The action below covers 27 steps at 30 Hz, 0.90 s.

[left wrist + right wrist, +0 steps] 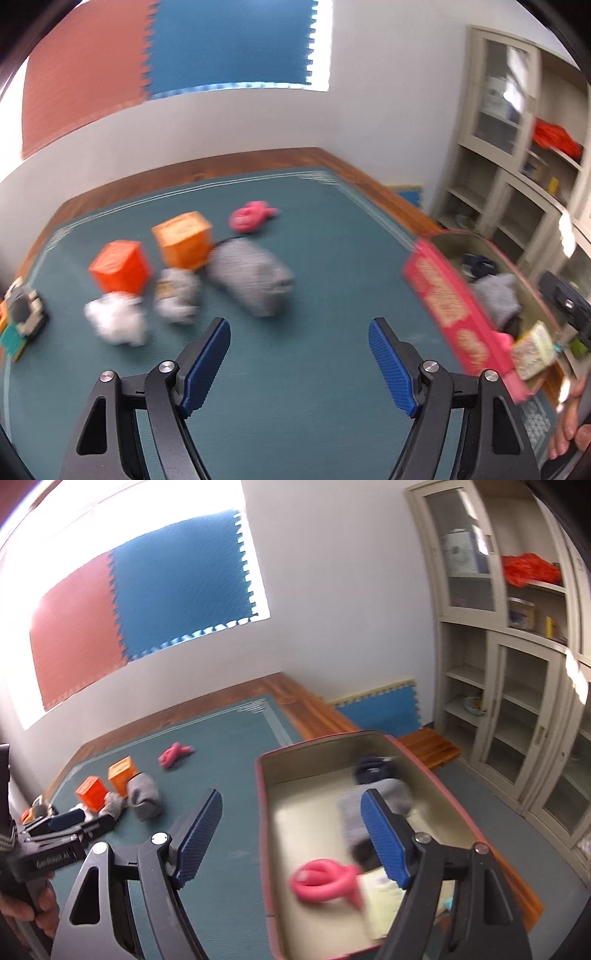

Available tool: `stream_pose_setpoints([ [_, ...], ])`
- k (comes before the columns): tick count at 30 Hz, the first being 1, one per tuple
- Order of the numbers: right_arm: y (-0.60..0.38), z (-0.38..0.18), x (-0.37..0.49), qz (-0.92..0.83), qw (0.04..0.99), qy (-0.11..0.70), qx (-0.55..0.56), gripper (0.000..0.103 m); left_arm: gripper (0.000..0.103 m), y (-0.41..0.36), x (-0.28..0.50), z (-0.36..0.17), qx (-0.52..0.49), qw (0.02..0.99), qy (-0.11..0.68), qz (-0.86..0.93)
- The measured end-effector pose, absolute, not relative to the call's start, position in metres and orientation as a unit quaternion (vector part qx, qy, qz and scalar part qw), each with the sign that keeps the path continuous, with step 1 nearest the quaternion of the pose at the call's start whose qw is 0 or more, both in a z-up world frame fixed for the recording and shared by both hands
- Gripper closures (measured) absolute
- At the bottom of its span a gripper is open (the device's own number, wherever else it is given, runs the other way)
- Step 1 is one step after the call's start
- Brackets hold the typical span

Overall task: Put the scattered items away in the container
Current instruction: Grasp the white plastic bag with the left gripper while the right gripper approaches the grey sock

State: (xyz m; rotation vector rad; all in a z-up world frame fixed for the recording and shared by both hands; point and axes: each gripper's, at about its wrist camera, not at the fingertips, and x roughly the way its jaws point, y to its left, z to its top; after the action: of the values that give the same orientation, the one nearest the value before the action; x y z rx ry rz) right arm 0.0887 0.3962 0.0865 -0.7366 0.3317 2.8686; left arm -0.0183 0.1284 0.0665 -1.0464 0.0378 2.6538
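Standing at the right edge of the green mat (229, 738), the container (263, 812) is seen as a pink-walled box with a pale lining. Inside it, a looped pink toy (321, 880) lies near the front beside a pale printed card (380, 897); a grey bundle (369, 805) is found mid-box and a dark navy item (373, 770) toward the far end. The right gripper (291, 834) is held above the container's left wall, its jaws spread wide with nothing between them.

Scattered items are seen toward the left side of the mat: two orange cubes (120, 264) (183, 238) side by side, a large grey pouch (251, 280) touching the farther cube, a small grey plush (175, 295) and a white plush (116, 321) in front of the cubes. A pink toy (249, 216) lies apart, nearer the far edge. At the left edge a blocky multicoloured object (22, 317) is seen; motion blur leaves its nature unclear.

The left gripper (299, 365) is held over bare mat, with the scattered items ahead to its left and the container to its right; its blue-padded jaws are spread and nothing is held.

Beyond the mat, a wooden tabletop border (314, 709), red and blue foam tiles (147, 613) on the wall, and a beige cabinet (509, 664) at the right are visible.
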Motion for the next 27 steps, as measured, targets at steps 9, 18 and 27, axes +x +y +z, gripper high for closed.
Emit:
stream_pose_setpoints([
  [9, 0.343, 0.080, 0.058, 0.957, 0.015, 0.088, -0.274, 0.022, 0.020, 0.011, -0.047, 0.051, -0.380, 0.004, -0.061, 0.923],
  [18, 0.304, 0.064, 0.033, 0.952, -0.029, 0.063, -0.297, 0.022, 0.020, -0.006, -0.085, 0.027, -0.410, -0.022, -0.066, 0.909],
  [27, 0.302, 0.047, 0.018, 0.944, -0.039, 0.067, -0.321, 0.022, 0.020, -0.001, -0.113, 0.006, -0.416, -0.041, -0.061, 0.906],
])
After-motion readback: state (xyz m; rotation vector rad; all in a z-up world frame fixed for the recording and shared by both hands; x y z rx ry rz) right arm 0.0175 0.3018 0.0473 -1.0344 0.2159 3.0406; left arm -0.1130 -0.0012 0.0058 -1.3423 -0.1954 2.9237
